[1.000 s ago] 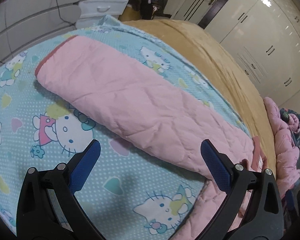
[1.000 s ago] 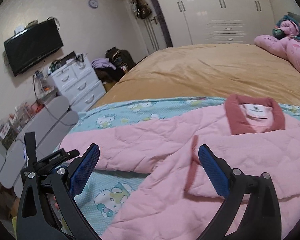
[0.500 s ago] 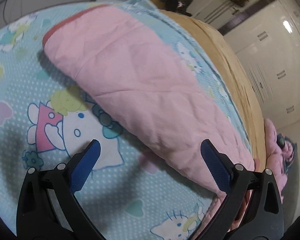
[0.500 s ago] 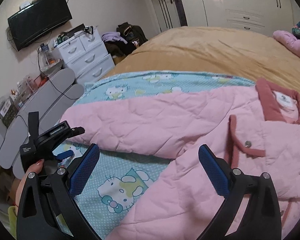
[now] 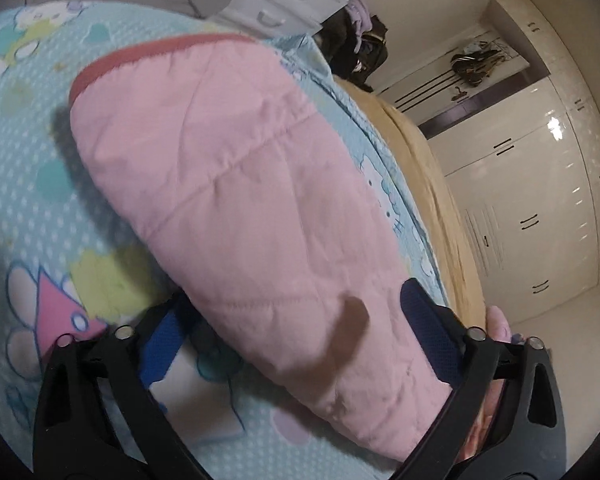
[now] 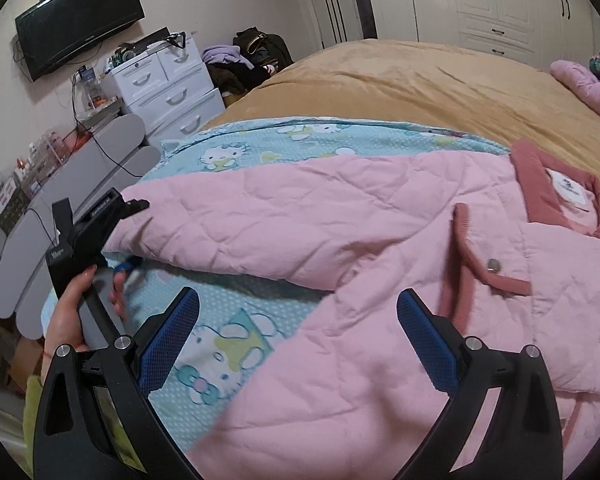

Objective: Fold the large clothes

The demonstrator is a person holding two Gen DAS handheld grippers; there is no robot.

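Around pink sleeve (image 5: 252, 208), left claw (image 5: 292, 320) closing, straddling it; right claw (image 6: 298, 320) wide

The left wrist camera looks down close along the pink sleeve (image 5: 236, 208). The right wrist camera, farther back, faces across the bed (image 6: 400, 80). Both see that sleeve (image 6: 260, 220).

Tan bed (image 6: 420, 80), cartoon sheet (image 6: 260, 148), pink jacket (image 6: 340, 220)
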